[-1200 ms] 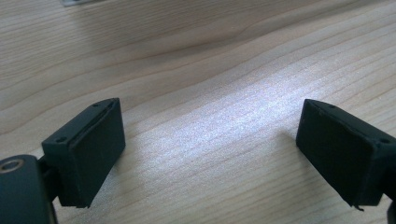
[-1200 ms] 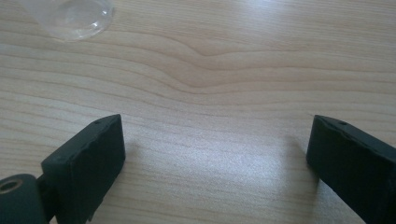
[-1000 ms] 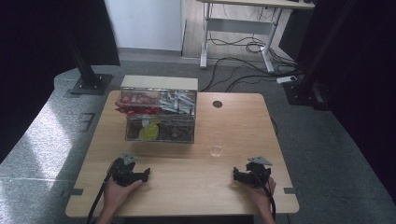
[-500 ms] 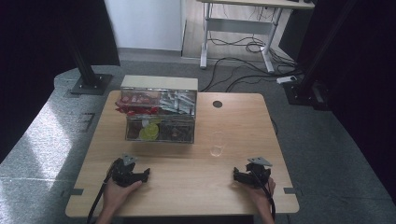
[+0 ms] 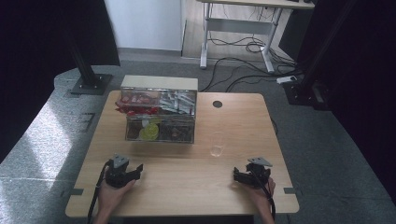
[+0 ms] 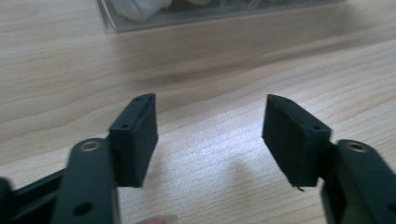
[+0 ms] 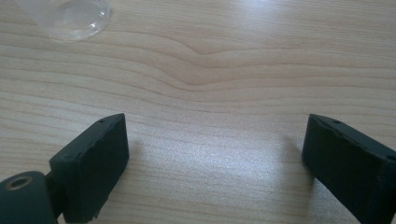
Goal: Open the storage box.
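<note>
Grippers parked low on the near edge of the tabletop (image 5: 187, 186), nothing lifted yet. Left gripper (image 5: 128, 171) with fingers (image 6: 135, 135) spread wide, gripping nothing, bare wood between them. Right gripper (image 5: 243, 176) likewise, fingers (image 7: 93, 163) wide apart and empty. Looks like the opening step, a reach not begun. Nearest target for the right: clear cup (image 5: 216, 143), upright, apart from everything, just right of the clear organiser box (image 5: 159, 122) at the back-left of centre; its rounded base at the top-left corner in the right gripper view (image 7: 65, 18). See-through, thin-walled, seemingly empty, easy to tip or crush. Next move probably calls for a forward reach, fingers straddling the wall, closing gently. Box packed with red, white and yellow-green items, too small to name.
</note>
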